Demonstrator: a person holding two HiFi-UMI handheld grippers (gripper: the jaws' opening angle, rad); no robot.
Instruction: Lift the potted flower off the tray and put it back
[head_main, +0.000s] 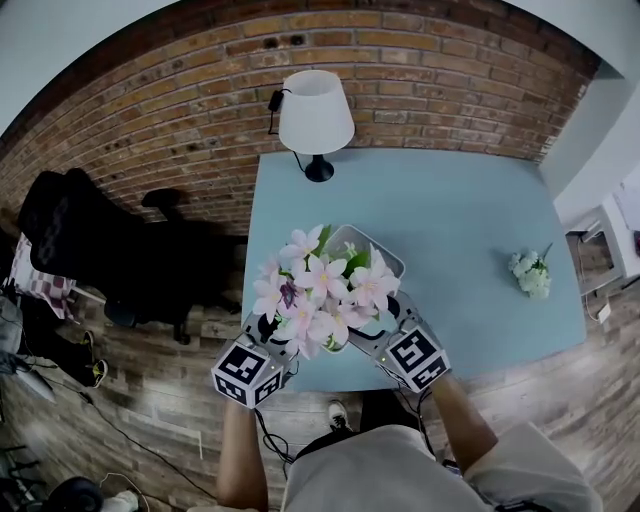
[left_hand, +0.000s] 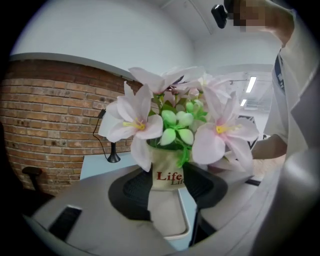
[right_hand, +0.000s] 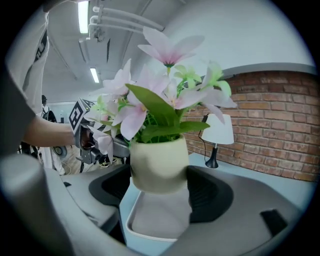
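Note:
The potted flower (head_main: 320, 290), pink lilies in a cream pot, hangs over the white tray (head_main: 385, 262) at the table's near edge. My left gripper (head_main: 270, 335) grips the pot from the left and my right gripper (head_main: 385, 325) grips it from the right. In the left gripper view the pot (left_hand: 167, 175), printed "Life", sits pressed between the black pads of the left gripper (left_hand: 167, 186), with the tray (left_hand: 175, 232) just below. The right gripper view shows the pot (right_hand: 159, 162) clamped in the right gripper (right_hand: 160, 189) a little above the tray (right_hand: 150, 232). The blooms hide the pot in the head view.
A white table lamp (head_main: 316, 115) stands at the far edge of the light-blue table (head_main: 470, 230). A small white bouquet (head_main: 530, 272) lies to the right. A black chair (head_main: 80, 240) stands on the floor at the left, before the brick wall.

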